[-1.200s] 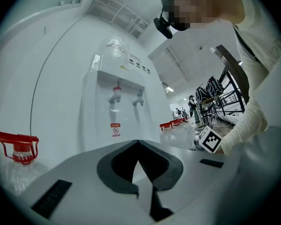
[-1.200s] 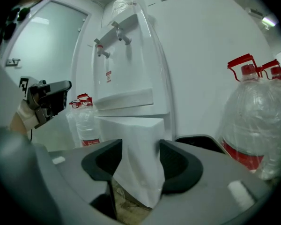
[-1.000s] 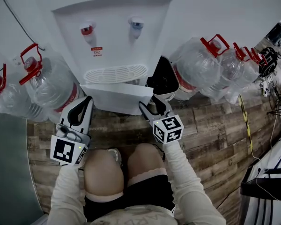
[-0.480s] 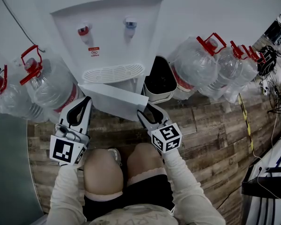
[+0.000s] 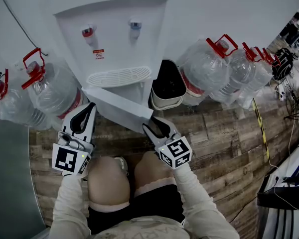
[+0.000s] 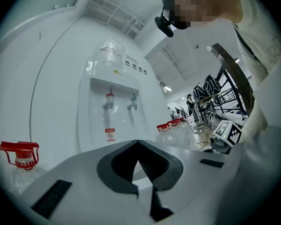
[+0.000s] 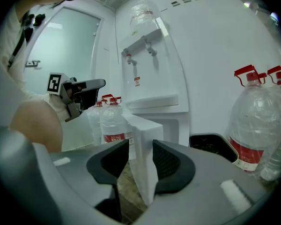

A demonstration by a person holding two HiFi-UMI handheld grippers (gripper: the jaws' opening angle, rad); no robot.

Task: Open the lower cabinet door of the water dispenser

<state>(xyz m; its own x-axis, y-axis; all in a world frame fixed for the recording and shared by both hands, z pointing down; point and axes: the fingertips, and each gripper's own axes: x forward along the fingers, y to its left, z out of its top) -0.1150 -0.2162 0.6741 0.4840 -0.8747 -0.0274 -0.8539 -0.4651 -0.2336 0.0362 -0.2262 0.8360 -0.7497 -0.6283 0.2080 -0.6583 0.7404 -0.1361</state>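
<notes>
The white water dispenser (image 5: 114, 39) stands against the wall, with red and blue taps over a drip tray. Its lower cabinet door (image 5: 117, 108) is swung out towards me, hinged on the left. My right gripper (image 5: 152, 124) holds the door's free right edge. Its jaws have just been closing, and in the right gripper view (image 7: 140, 156) the white door edge (image 7: 143, 130) sits pinched between the dark pads. My left gripper (image 5: 89, 107) hovers at the door's left side, shut and empty; in the left gripper view (image 6: 138, 143) its tips meet in front of the dispenser (image 6: 114, 121).
Large red-capped water bottles stand on the left (image 5: 55, 91) and on the right (image 5: 209, 68) of the dispenser. A black-lined bin (image 5: 168, 83) sits just right of it. My knees (image 5: 107, 183) are close below the grippers on the wooden floor (image 5: 224, 133). Cables lie far right.
The right gripper has drawn back and left with the door edge, so the door has swung further out from the cabinet. The left gripper has stayed put.
</notes>
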